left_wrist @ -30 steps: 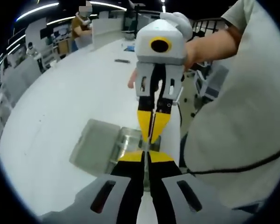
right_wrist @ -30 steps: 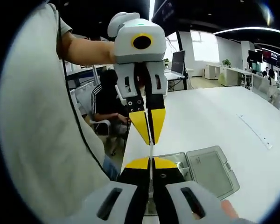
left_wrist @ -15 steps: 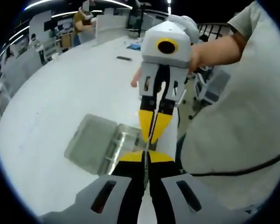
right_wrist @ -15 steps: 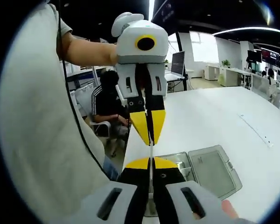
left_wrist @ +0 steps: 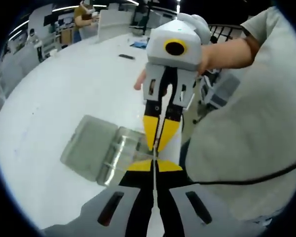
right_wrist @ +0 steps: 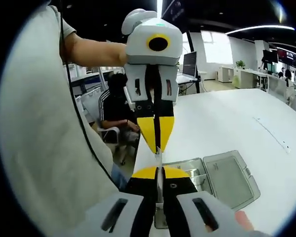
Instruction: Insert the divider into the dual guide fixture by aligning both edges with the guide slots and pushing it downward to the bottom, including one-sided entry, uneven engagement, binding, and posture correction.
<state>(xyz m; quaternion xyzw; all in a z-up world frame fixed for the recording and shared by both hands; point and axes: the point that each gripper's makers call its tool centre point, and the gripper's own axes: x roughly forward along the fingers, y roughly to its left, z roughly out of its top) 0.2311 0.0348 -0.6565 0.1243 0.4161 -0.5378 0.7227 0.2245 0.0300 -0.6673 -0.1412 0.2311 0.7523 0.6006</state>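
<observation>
A wide white counter (left_wrist: 64, 94) carries a clear plastic case (left_wrist: 101, 150) with its lid folded open flat beside the tray, near the counter's edge, just in front of the person's pale shirt (left_wrist: 246, 138). Above the case the two grippers face each other tip to tip. The left gripper (left_wrist: 153, 164) and the right gripper (right_wrist: 158, 171) are each pressed together on the divider (right_wrist: 159, 159), a thin clear sheet seen edge-on, held in the air between their yellow tips over the tray half of the case.
</observation>
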